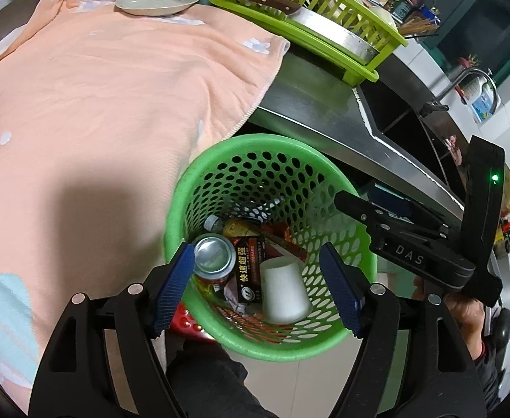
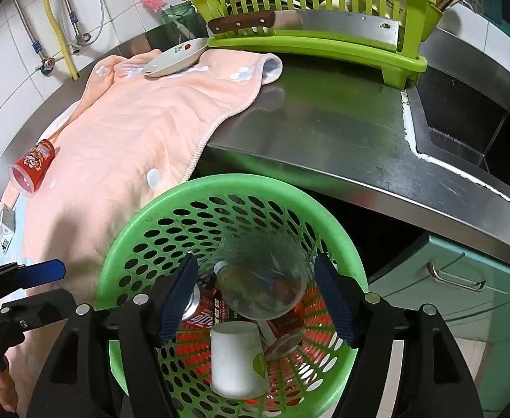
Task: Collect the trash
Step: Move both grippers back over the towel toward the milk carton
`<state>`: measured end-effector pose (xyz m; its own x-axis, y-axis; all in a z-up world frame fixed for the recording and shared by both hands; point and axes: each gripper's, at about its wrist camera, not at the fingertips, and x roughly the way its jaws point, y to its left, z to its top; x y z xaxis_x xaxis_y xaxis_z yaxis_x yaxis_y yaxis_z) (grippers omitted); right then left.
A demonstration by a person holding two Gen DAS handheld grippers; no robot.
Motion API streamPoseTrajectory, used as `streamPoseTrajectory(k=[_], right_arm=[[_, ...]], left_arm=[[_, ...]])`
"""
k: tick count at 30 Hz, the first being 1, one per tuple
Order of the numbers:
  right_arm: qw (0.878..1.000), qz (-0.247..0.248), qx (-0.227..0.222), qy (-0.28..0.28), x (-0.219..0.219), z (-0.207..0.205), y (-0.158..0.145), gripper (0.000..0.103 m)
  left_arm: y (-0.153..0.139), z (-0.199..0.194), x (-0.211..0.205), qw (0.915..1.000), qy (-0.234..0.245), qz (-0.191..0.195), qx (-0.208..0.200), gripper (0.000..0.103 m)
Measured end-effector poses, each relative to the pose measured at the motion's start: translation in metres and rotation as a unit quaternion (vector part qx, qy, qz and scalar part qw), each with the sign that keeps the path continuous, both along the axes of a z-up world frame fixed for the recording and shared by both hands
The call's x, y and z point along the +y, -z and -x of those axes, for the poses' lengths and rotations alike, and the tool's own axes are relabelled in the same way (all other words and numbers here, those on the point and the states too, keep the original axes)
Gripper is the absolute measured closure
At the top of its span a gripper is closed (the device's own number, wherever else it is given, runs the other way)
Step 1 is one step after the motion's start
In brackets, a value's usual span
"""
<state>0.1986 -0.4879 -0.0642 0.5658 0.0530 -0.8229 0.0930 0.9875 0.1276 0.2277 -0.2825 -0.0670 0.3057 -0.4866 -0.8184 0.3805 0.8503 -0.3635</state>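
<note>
Seen from the left wrist: green perforated basket (image 1: 241,146) parked on the floor tight against the steel counter (image 1: 324,118), likely so trash can drop straight off the edge. Already inside: a drink can (image 1: 215,256), a dark printed box (image 1: 251,268), an upturned white paper cup (image 1: 284,292), a bottle neck (image 1: 213,223) poking out beneath. Left gripper (image 1: 256,285) poised above the basket mouth, jaws spread wide, nothing between the blue pads (image 1: 173,291); the can appears beside the left pad, contact impossible to judge. Right gripper (image 1: 356,205) reaching in from the right, its jaws not readable from here. Seen from the right wrist: right gripper (image 2: 256,299) over the same basket (image 2: 227,184), jaws wide apart, gripping nothing; a blurred clear plastic cup (image 2: 265,278) between and below the pads, probably falling into the basket. Still lying on the peach towel (image 2: 143,129): a red snack cup (image 2: 32,169) tipped on its side and a small carton (image 2: 4,230) near the left edge, presumably next to collect.
</note>
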Motion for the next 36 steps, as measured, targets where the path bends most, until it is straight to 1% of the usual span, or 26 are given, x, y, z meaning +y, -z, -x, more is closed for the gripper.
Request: streamPoseTrajectory(k=[3, 5, 12, 16, 20, 24, 32, 36], right_arm=[[1.000, 0.001, -0.002, -0.004, 0.004, 0.000, -0.002, 0.035], [1.000, 0.001, -0.004, -0.007, 0.007, 0.000, -0.003, 0.032], [1.000, 0.004, -0.009, -0.019, 0.020, -0.001, -0.009, 0.031], [1.000, 0.005, -0.013, -0.027, 0.030, -0.001, -0.012, 0.029], [0.999, 0.006, -0.016, -0.038, 0.042, -0.003, -0.015, 0.028], [0.998, 0.008, -0.019, -0.053, 0.057, -0.008, -0.019, 0.028], [0.996, 0.006, -0.028, -0.088, 0.099, -0.020, -0.028, 0.026], [0.994, 0.005, -0.032, -0.108, 0.122, -0.028, -0.032, 0.025]], left_arm=[[-0.003, 0.002, 0.009, 0.9999, -0.007, -0.004, -0.007, 0.028], [-0.004, 0.003, 0.015, 0.9999, -0.011, -0.004, -0.010, 0.028], [-0.011, 0.008, 0.037, 0.9993, -0.024, -0.012, -0.025, 0.027], [-0.015, 0.010, 0.055, 0.9985, -0.039, -0.017, -0.034, 0.027], [-0.019, 0.012, 0.076, 0.9970, -0.058, -0.025, -0.043, 0.024], [-0.023, 0.012, 0.099, 0.9952, -0.079, -0.030, -0.049, 0.023], [-0.032, 0.011, 0.156, 0.9886, -0.130, -0.045, -0.060, 0.023], [-0.033, 0.007, 0.193, 0.9823, -0.171, -0.052, -0.056, 0.023]])
